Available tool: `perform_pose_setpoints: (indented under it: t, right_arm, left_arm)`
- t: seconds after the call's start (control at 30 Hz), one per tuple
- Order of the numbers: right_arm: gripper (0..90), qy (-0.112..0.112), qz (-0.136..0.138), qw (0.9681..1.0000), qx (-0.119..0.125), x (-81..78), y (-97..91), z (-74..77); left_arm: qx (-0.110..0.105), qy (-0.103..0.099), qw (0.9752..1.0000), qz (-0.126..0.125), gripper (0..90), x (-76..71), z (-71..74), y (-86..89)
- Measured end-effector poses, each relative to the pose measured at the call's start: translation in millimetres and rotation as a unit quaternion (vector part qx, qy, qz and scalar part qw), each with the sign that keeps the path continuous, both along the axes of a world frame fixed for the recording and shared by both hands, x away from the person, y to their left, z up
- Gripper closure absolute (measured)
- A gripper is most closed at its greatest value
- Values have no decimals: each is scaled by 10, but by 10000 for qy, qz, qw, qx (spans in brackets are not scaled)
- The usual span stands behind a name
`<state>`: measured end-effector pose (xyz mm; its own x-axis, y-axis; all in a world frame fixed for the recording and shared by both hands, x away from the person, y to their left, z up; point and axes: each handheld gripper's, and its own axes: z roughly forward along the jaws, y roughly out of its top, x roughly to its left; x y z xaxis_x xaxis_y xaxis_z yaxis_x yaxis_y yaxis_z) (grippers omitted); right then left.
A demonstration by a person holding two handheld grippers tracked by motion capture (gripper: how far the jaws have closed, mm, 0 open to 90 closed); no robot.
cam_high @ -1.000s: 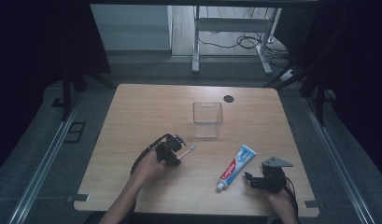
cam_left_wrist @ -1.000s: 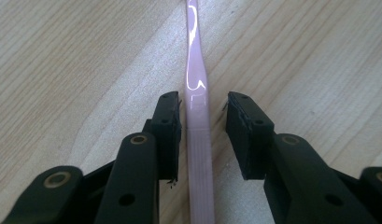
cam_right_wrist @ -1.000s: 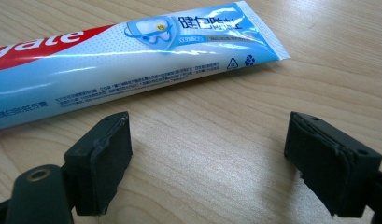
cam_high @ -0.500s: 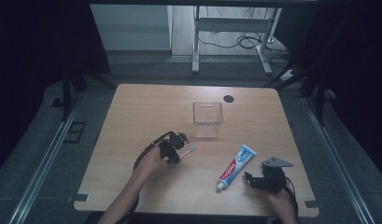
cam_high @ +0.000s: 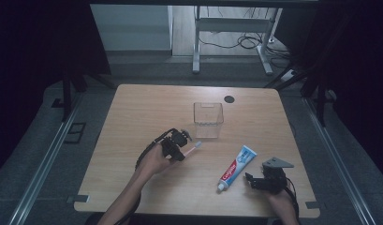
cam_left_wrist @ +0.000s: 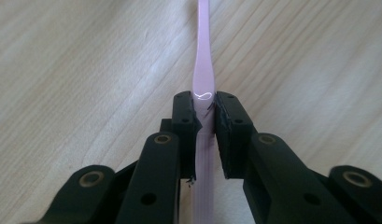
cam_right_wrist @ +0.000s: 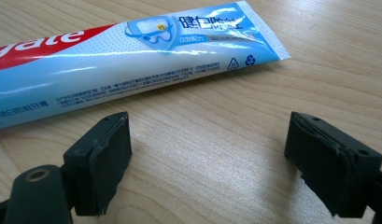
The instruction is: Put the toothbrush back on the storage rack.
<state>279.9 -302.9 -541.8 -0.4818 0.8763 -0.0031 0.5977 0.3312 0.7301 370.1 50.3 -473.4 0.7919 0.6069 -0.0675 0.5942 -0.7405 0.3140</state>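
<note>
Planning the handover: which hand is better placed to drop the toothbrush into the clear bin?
Left. Its tool already clamps the pink toothbrush near the clear bin; the right tool is open by the toothpaste.

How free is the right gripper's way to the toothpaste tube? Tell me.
Probably free: the right gripper stands open on bare table, with the toothpaste tube lying just ahead and nothing between them.
</note>
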Motion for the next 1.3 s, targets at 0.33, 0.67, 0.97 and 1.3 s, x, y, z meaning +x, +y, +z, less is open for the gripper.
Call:
perform_pose_setpoints:
  t: [0.33,0.67,0.97,1.3]
  right_arm:
    - [146,18,-8,10000,3,-3,1,1]
    - [146,10,-7,10000,3,-1,1,1]
    - [146,6,-3,10000,1,-1,0,0]
    - [146,7,-3,10000,1,-1,0,1]
  left_arm:
    - [-242,-218,9994,-129,788,-71,211,-84]
    - [-453,-434,9977,-238,788,-114,395,-121]
    - [-590,-796,9949,-195,788,-114,598,-146]
    - [-758,-1045,9916,-67,787,-32,759,-185]
